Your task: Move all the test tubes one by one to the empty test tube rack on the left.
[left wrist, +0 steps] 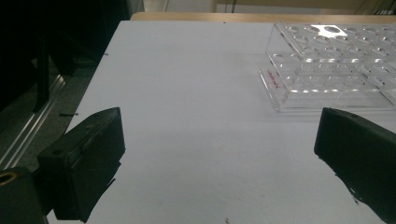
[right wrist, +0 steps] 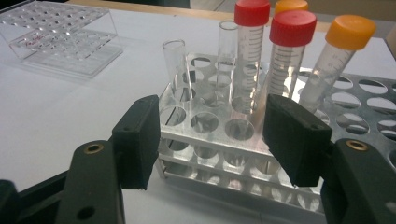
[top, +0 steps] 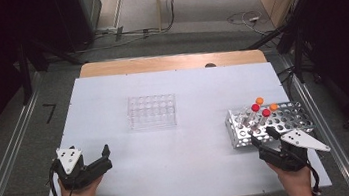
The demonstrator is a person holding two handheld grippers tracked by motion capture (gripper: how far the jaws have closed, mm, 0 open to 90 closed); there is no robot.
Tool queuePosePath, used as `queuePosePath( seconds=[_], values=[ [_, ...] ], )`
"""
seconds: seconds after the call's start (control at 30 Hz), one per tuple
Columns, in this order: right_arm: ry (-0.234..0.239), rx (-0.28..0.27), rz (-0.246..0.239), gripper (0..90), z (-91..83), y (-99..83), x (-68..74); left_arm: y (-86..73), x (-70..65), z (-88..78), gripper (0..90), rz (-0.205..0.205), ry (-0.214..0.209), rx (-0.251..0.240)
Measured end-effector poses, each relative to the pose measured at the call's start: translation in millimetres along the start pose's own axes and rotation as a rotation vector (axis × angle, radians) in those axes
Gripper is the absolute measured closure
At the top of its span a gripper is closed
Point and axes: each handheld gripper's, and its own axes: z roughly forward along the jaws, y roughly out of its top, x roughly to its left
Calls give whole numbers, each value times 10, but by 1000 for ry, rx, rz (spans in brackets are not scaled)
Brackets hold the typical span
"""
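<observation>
red caps [right wrist: 293, 27], orange caps [right wrist: 350, 31], silver rack [right wrist: 355, 100]

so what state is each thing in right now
metal rack: upright, holds tubes, most holes empty
red-capped tubes: two, capped, upright in rack
orange-capped tubes: two, capped, in rack
uncapped tubes: two, open, look empty
clear rack: empty
left gripper: open, empty
right gripper: open at rack's corner, holding nothing

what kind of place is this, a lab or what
Probably a lab-style test bench rather than a working lab: a metal tube rack holding capped tubes, a clear plastic rack, a white table, and cables on the floor.
</observation>
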Motion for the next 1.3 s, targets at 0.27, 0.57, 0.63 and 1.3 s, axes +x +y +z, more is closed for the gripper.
queuePosePath(
  seconds=[0.27, 0.57, 0.63, 1.3],
  values=[
    [12, -8, -17, 439, 163, 65, 37, -2, -3, 8, 22, 4, 1, 6],
    [32, 3, -53, 507, 334, 116, 98, -4, -2, 10, 22, 2, 0, 7],
    [34, 2, -59, 527, 360, 125, 114, -4, -1, 10, 22, 2, 0, 7],
    [32, 16, -78, 678, 501, 135, 148, -4, -1, 5, 25, 3, 3, 7]
  ],
)
